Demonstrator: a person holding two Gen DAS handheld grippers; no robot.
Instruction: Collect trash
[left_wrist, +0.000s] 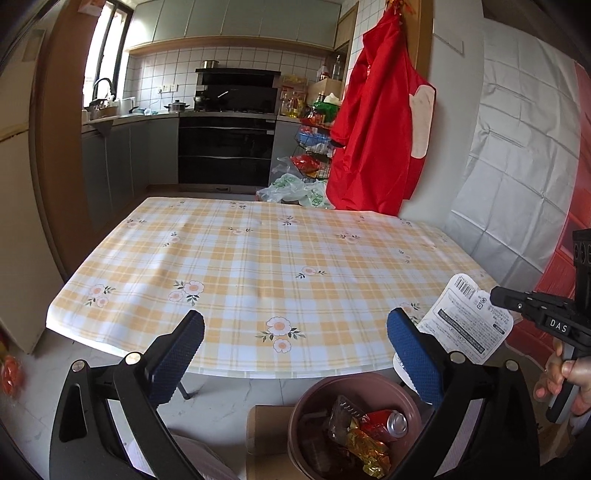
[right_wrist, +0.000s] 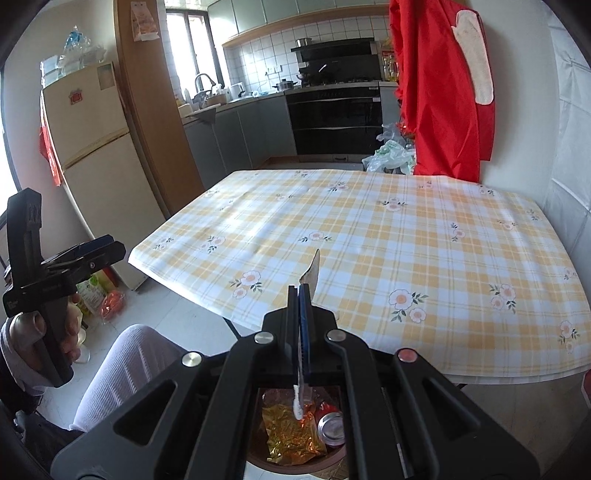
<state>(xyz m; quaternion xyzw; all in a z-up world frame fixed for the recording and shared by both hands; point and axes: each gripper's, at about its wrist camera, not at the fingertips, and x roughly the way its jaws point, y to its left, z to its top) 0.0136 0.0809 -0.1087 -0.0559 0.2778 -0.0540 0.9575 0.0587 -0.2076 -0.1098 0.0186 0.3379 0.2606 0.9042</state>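
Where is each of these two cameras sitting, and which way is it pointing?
Left wrist: rides the left gripper, jaws open, facing across the checked tablecloth toward the oven; the right gripper and its hand show at right.
Right wrist: rides the right gripper, jaws shut on a white wrapper, facing the same way; the left hand and a knee show.
Shared: tablecloth, oven, red apron, trash bin with soda can.

left gripper (left_wrist: 295, 343) jaws apart; right gripper (right_wrist: 304, 291) jaws clamped
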